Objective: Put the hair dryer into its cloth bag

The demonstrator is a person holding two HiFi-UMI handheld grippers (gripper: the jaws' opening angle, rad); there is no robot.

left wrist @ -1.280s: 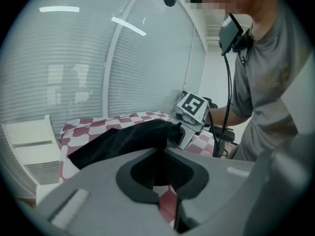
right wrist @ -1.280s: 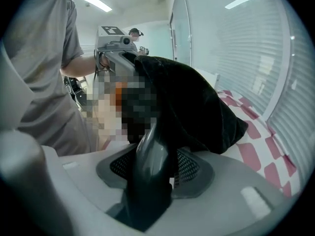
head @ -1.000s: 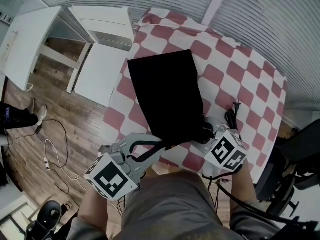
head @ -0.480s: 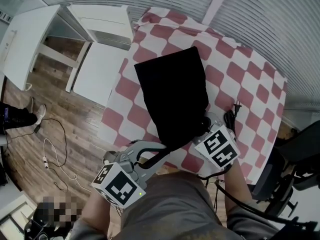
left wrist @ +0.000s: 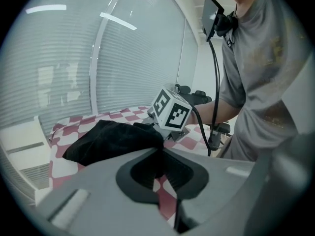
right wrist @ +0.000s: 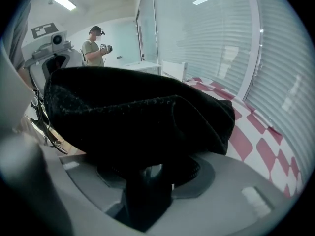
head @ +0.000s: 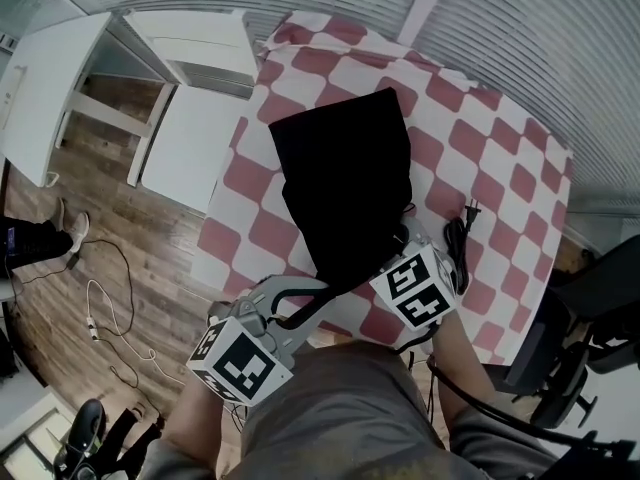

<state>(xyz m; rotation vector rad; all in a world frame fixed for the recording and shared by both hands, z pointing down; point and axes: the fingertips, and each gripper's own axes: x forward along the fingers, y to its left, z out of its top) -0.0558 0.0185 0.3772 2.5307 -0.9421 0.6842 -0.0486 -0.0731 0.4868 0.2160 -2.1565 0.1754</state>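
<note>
Black cloth bag [head: 345, 183], cord [head: 458, 240] beside, checked tablecloth [head: 500, 148]

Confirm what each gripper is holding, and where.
The left gripper pinches the bag at its near edge. The right gripper grips a dark part under the bag, likely the dryer; which part is hidden.

Head view overhead, steeply down; gripper views close, share bag [head: 345, 183].
</note>
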